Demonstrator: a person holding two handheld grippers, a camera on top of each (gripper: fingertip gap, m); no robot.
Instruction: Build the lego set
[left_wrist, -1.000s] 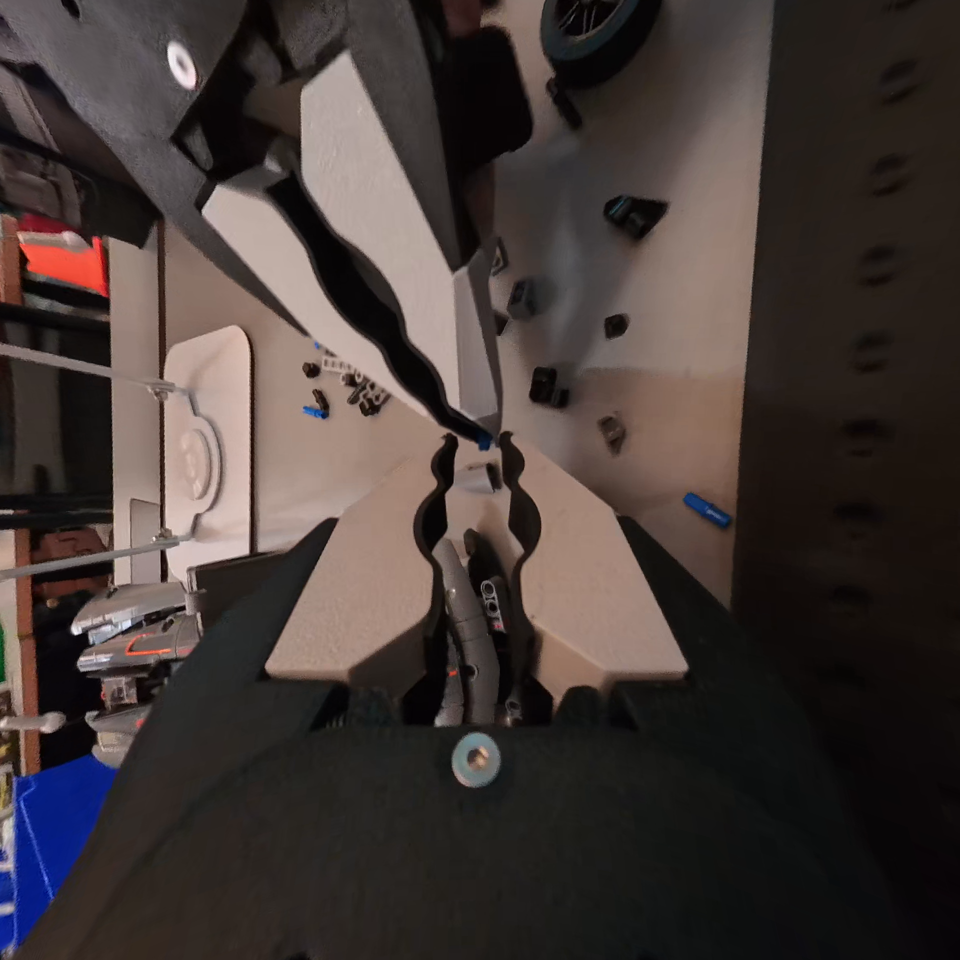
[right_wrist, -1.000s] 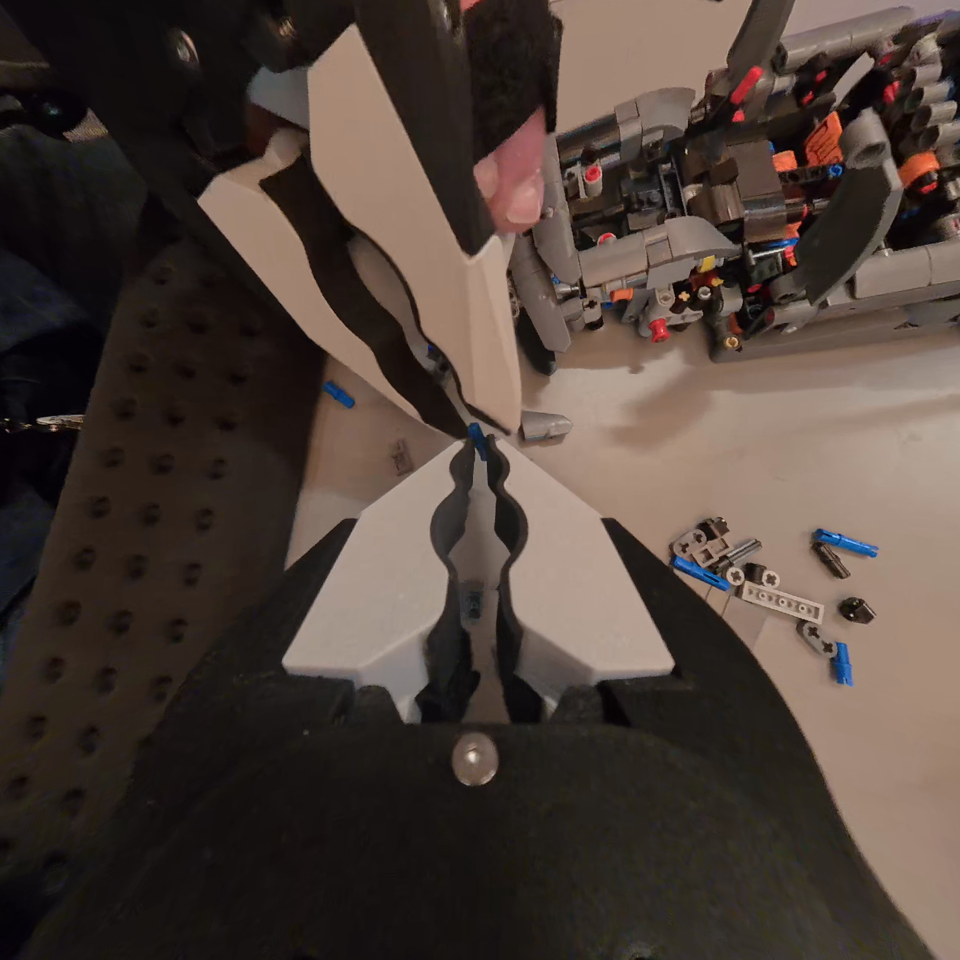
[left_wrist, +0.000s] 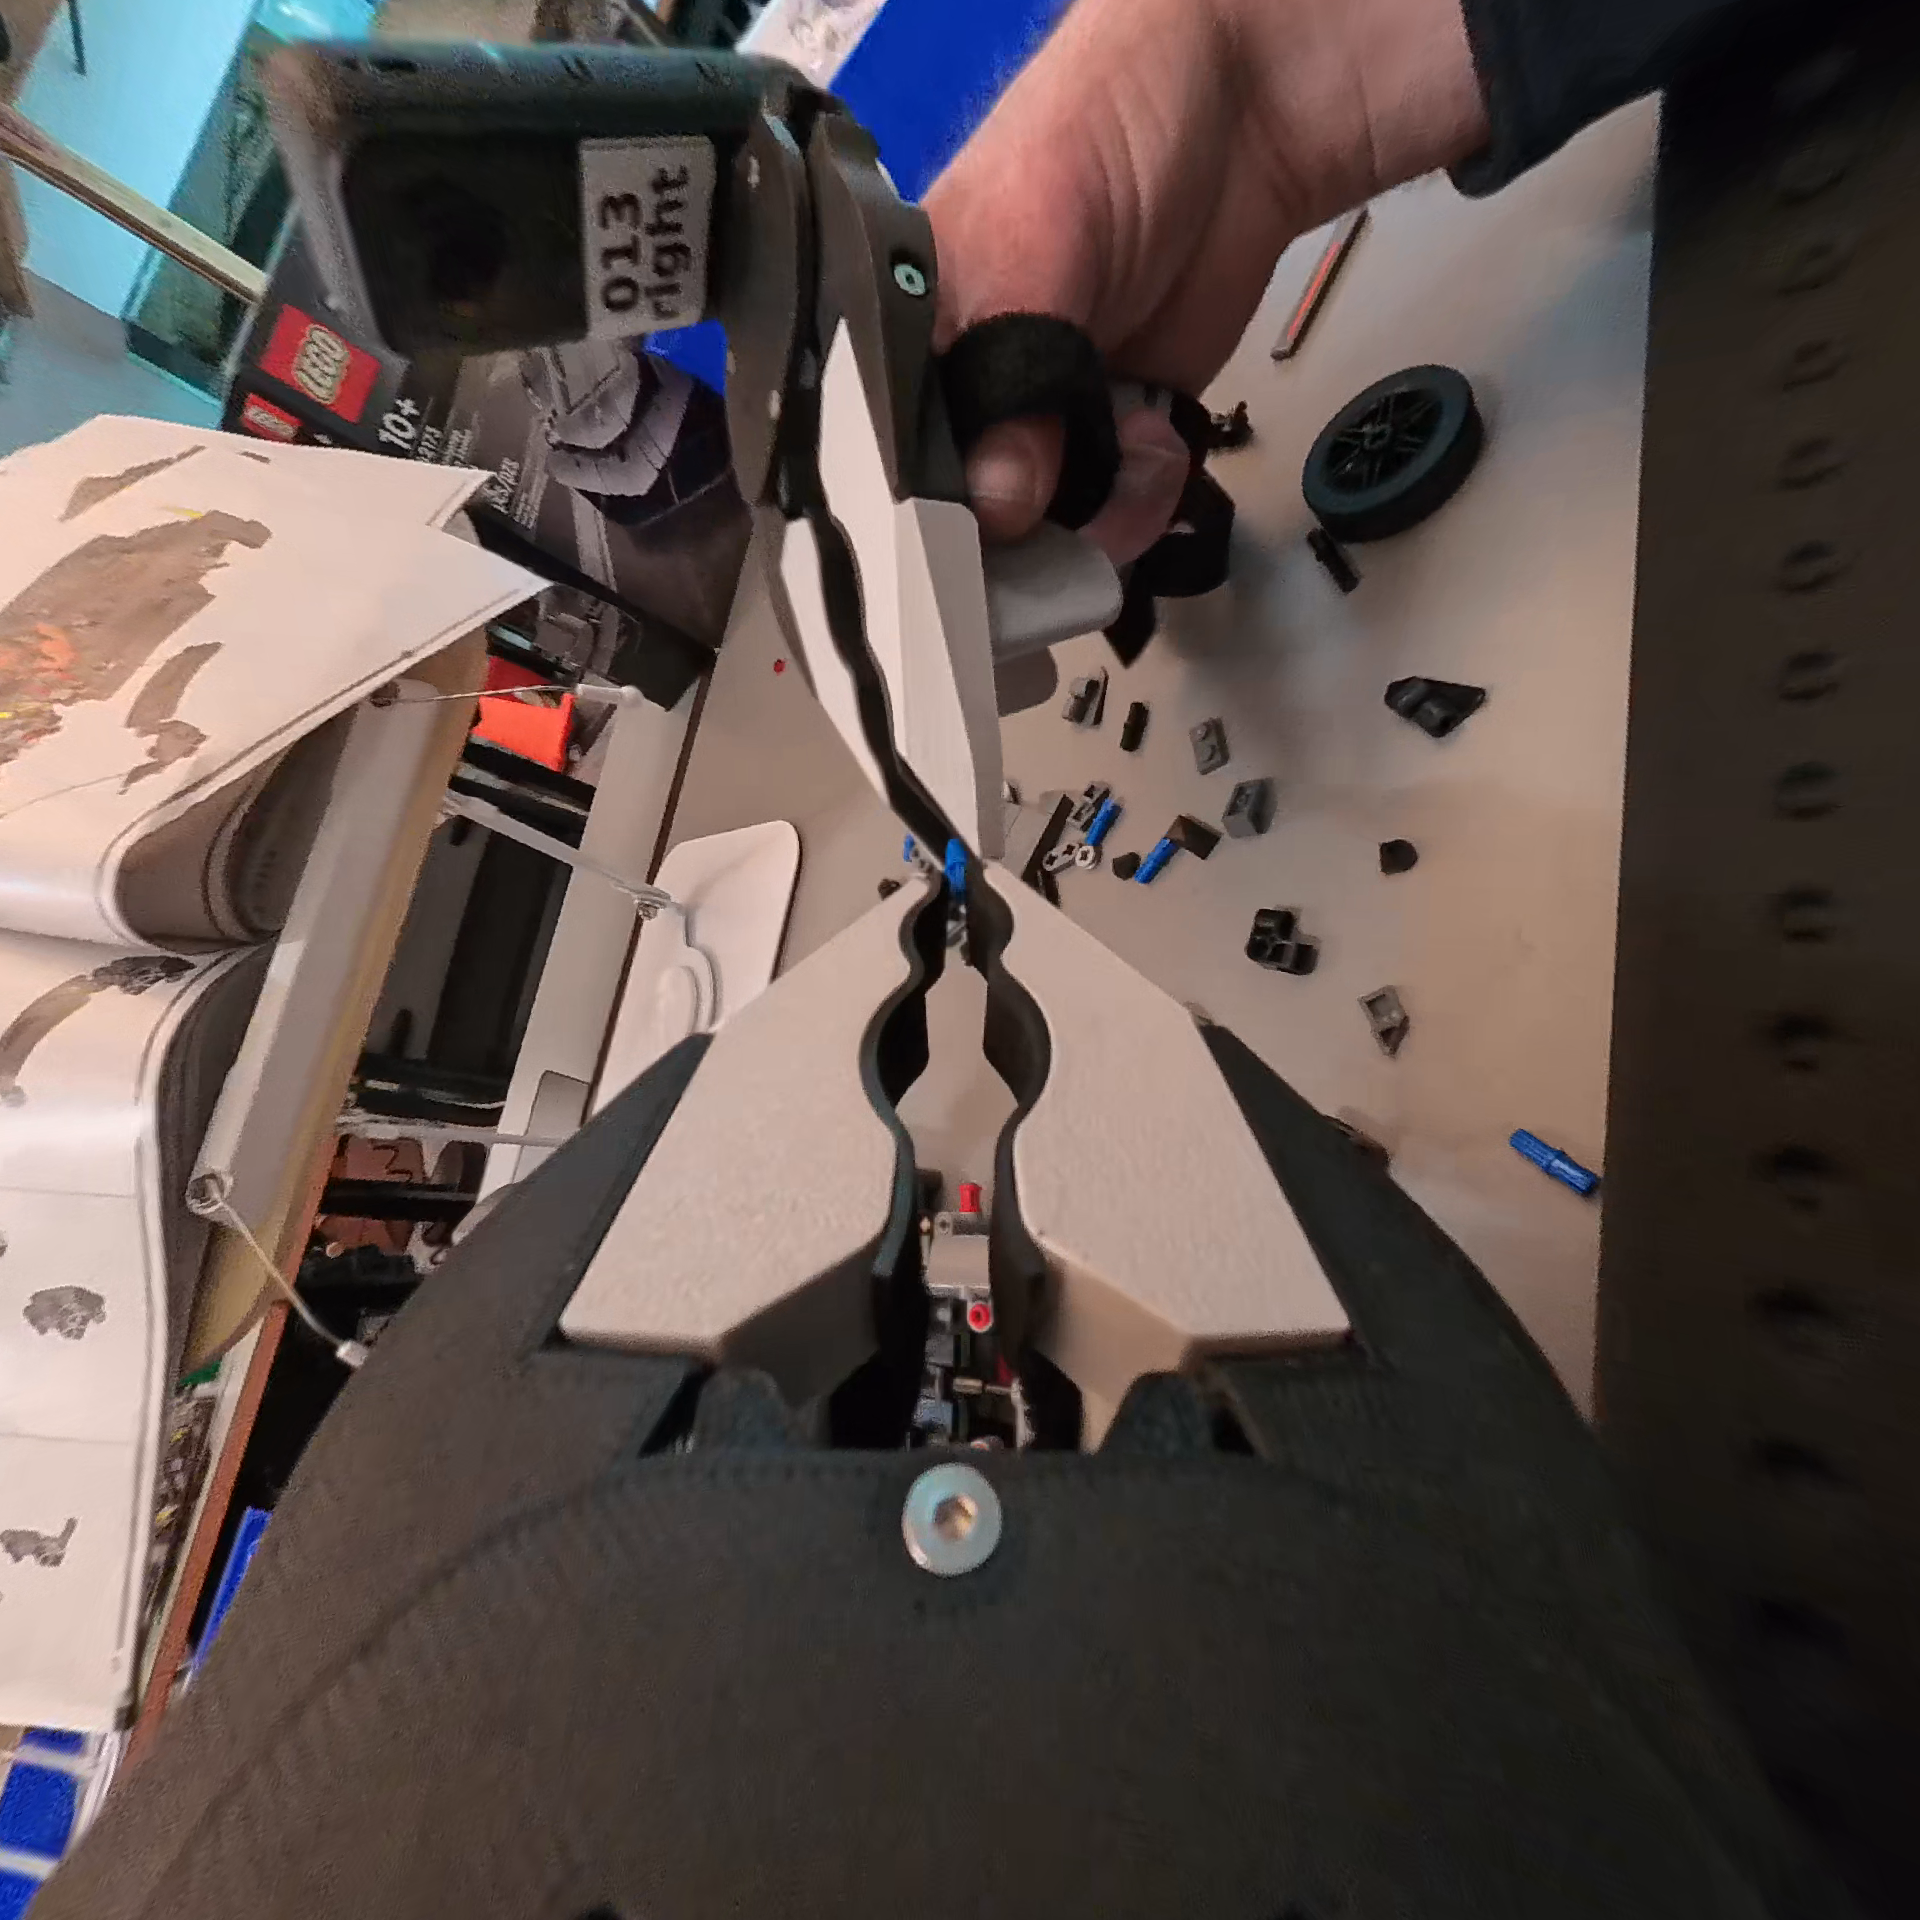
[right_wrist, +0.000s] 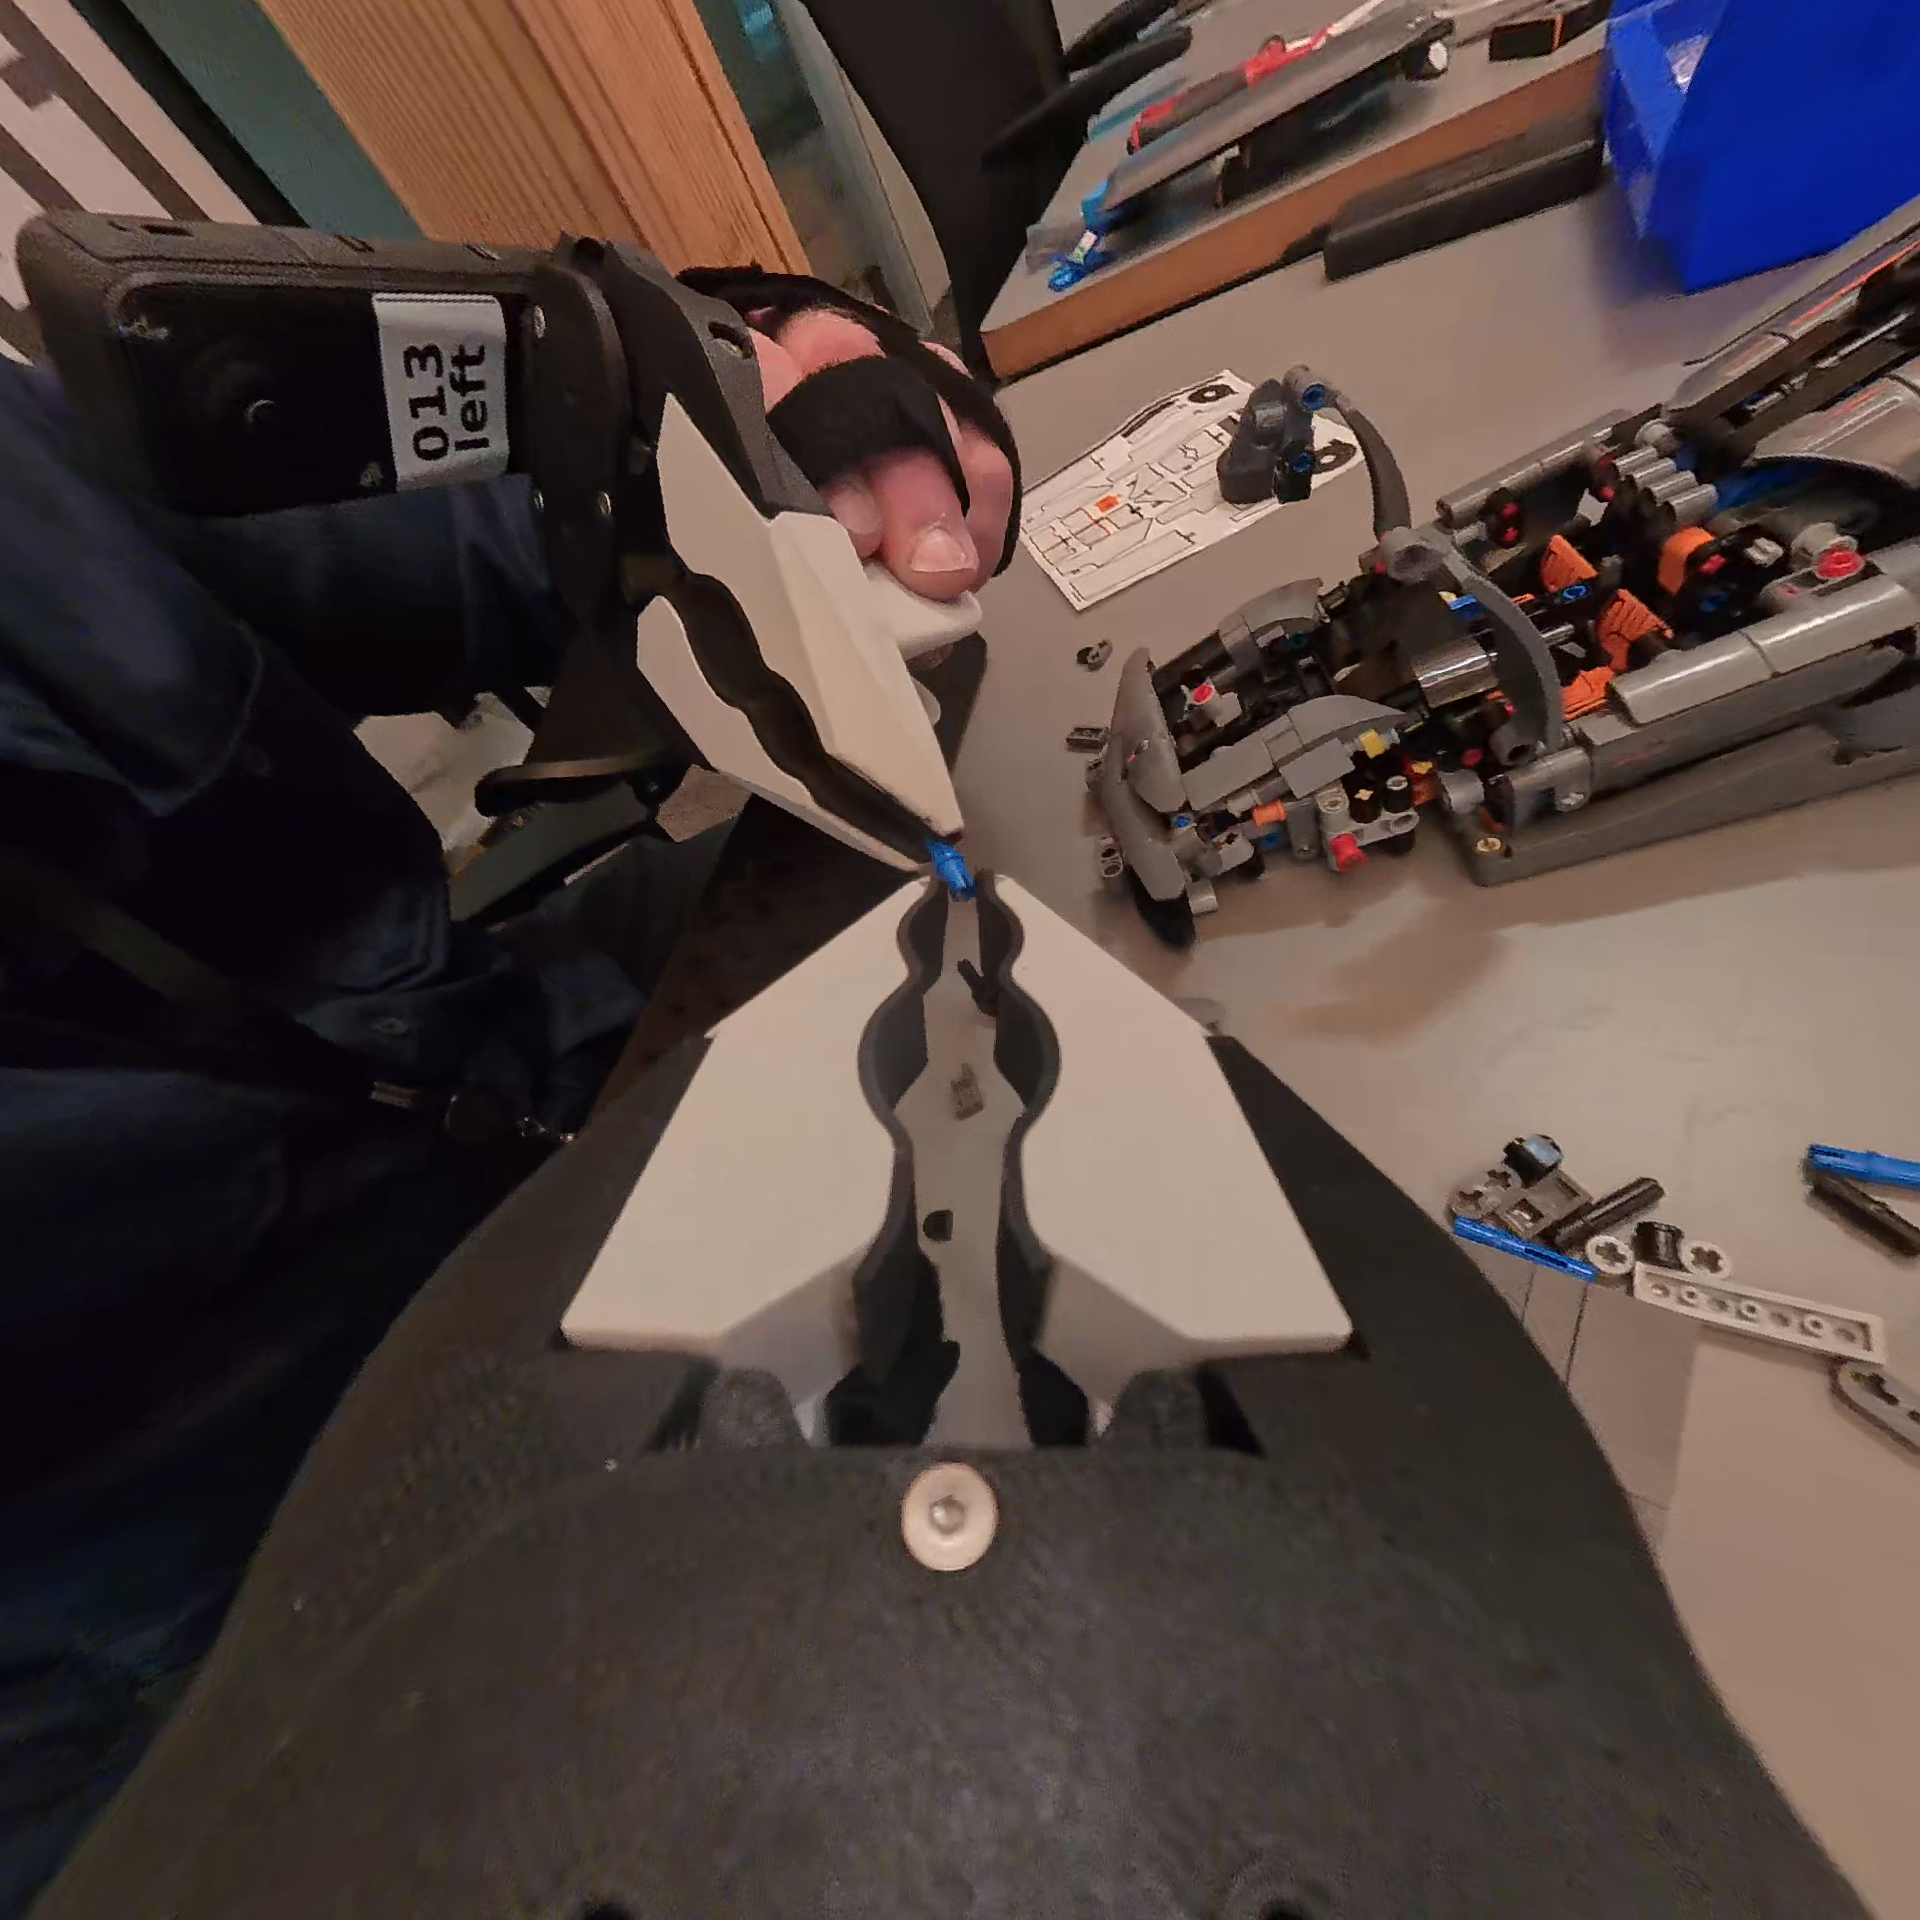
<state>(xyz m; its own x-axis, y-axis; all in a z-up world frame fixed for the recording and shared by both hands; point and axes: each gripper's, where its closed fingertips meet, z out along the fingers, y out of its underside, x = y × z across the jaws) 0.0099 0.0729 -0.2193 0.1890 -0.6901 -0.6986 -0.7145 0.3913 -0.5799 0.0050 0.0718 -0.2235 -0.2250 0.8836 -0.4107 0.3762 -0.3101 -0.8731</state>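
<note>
A small blue pin (right_wrist: 951, 868) sits between the two grippers' tips, which meet point to point above the table. My right gripper (right_wrist: 956, 888) is shut on its lower end. My left gripper (right_wrist: 938, 831) comes in from the upper left, shut on its upper end. In the left wrist view the pin (left_wrist: 954, 864) shows between my left gripper (left_wrist: 951, 896) and the right gripper (left_wrist: 961, 844), which reaches down from above. The part-built grey car model (right_wrist: 1507, 675) lies on the table at the right.
Loose pins and beams (right_wrist: 1662, 1247) lie at the right, with a sticker sheet (right_wrist: 1164, 488) behind. A black wheel (left_wrist: 1392, 452), scattered small parts (left_wrist: 1236, 821), an open instruction booklet (left_wrist: 156, 675) and the set's box (left_wrist: 582, 468) are in the left wrist view. Both grippers' tips are close together, under 4 cm apart.
Both grippers have risen and tilted, so more of the room shows. Their tips still meet at the blue pin. The left gripper's fingers have closed in on it.
</note>
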